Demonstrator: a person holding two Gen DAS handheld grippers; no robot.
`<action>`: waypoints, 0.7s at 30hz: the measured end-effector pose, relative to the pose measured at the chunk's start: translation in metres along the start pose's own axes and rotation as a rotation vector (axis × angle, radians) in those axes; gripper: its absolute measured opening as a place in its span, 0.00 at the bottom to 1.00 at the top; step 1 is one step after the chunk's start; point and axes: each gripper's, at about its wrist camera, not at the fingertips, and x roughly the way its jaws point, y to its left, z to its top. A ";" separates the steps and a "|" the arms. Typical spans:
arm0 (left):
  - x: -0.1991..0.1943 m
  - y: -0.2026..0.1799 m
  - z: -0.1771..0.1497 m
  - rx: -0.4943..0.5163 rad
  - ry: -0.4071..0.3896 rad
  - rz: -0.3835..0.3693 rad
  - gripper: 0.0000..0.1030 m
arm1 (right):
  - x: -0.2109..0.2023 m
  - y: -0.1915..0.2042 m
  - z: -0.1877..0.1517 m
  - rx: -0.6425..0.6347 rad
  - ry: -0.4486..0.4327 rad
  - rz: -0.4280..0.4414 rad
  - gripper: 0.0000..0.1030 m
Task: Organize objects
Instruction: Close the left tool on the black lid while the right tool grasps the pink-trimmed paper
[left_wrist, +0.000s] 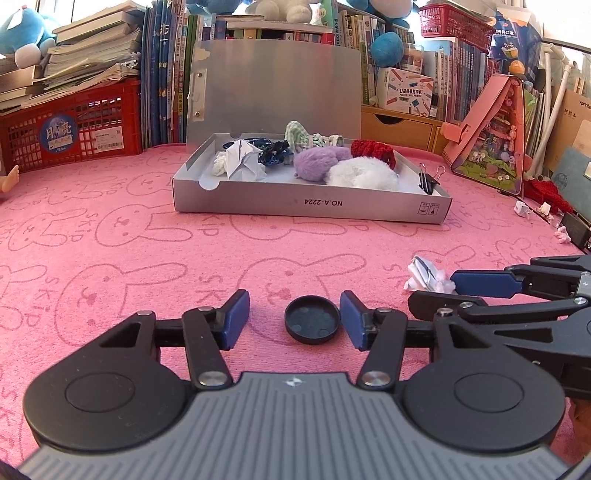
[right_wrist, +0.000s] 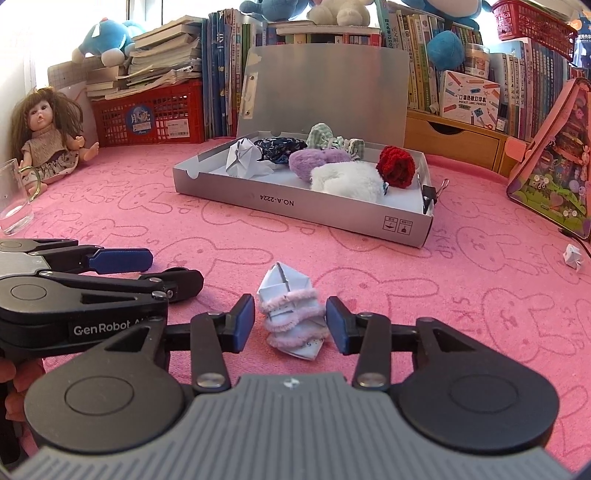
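Note:
In the left wrist view a black round cap lies on the pink bunny-print cloth between the blue pads of my left gripper. The right pad nearly touches it and the left pad stands clear, so the gripper is open. In the right wrist view a folded white paper wrapped in pink pipe cleaner lies between the pads of my right gripper, which flank it closely without squeezing. Beyond stands the open silver box with fluffy, knitted and paper items and a binder clip.
Red crate and books line the back. A doll and a glass mug are at the far left. A pink triangular case stands to the right, with small paper scraps near it. The two grippers sit side by side.

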 end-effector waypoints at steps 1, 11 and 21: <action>0.000 -0.001 0.000 0.004 0.000 0.003 0.57 | 0.001 0.001 0.000 -0.001 0.000 -0.003 0.58; 0.000 -0.001 0.000 0.003 -0.001 0.025 0.49 | 0.002 0.006 0.002 0.011 -0.001 0.009 0.49; 0.001 -0.002 0.000 0.011 0.001 0.038 0.45 | 0.004 0.006 0.001 0.019 -0.001 0.008 0.46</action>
